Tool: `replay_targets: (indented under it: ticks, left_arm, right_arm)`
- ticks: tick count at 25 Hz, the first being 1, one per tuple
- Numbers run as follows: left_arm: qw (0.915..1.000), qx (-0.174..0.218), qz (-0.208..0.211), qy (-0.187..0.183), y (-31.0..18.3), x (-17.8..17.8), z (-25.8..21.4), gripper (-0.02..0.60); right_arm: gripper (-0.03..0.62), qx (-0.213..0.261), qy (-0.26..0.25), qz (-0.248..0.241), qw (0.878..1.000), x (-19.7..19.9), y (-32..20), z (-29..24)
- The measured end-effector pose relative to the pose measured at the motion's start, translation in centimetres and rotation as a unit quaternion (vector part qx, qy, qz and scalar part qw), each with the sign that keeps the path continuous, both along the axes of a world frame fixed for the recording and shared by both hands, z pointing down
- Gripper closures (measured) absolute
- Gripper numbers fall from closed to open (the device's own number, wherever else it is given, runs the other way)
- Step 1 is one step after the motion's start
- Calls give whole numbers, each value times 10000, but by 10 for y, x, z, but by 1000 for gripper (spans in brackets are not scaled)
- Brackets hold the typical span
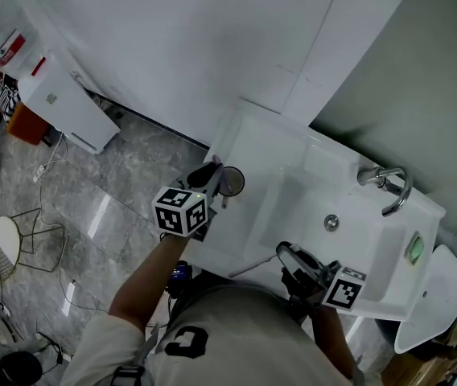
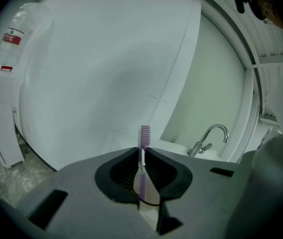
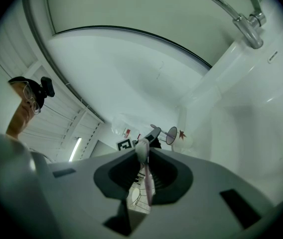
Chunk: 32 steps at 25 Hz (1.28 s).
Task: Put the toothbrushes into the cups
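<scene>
Two brushes show, one in each claw. The left claw point(image 2: 144, 152) is clamped narrow on the purple brush point(image 2: 144, 133), whose head stands upright above its tips. The right claw point(image 3: 142, 152) pinches the pink brush point(image 3: 147, 183), with the head just past its tips. One cup point(image 1: 232, 181) sits on the sink point(image 1: 270, 147) rim just beside the left claw's tips. One tap point(image 1: 389, 185) stands well beyond the right claw.

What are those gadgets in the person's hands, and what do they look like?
The left gripper and right gripper each have a grey body, two black jaws and a white cube of black square markers. The person wears a pale short-sleeved shirt.
</scene>
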<state>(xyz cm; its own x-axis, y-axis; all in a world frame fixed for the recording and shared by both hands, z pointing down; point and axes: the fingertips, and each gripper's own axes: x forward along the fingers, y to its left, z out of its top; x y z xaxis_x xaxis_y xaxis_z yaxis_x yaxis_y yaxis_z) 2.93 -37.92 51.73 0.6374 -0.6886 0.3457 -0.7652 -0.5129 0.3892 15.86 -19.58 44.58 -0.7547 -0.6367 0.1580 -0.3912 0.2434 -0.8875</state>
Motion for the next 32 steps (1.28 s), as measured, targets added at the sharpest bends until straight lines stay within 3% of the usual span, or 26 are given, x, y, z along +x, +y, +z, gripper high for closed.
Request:
replay_targets:
  ticks: [6,9,11,16,19,23,27,29,32]
  left_arm:
    - [9993,24,300,-202,-4,4,9,538]
    - [9985,-52,426,-334,0,0,16,453]
    - [9981,-96,464,-387,5,-3,18,430]
    - [9980,-58,454,-431,32,-20,15,430]
    - [9992,-138,276,-246,62,-45,13,430]
    - [9997,-254,-66,-19,98,-85,9,442]
    - [9997,-123,-210,22,118,-116,0,496]
    - [9995,-27,-295,129,124,-126,-6,547]
    - [9994,66,-234,233,132,-129,-13,561]
  right_arm:
    - [536,73,63,104,9999,6,1,-3]
    - [537,87,73,85,9999,0,4,-5]
    - [537,122,108,26,9999,-4,5,-8]
    - [536,211,169,-98,9996,-16,8,-13]
    - [537,259,184,-104,9994,-24,11,-15]
    - [537,320,194,-118,9992,-36,14,-19]
    - [536,417,336,-131,9985,-53,19,-21]
    - [537,507,468,-104,9976,-60,22,-23]
    - [536,632,704,14,9955,-65,26,-27]
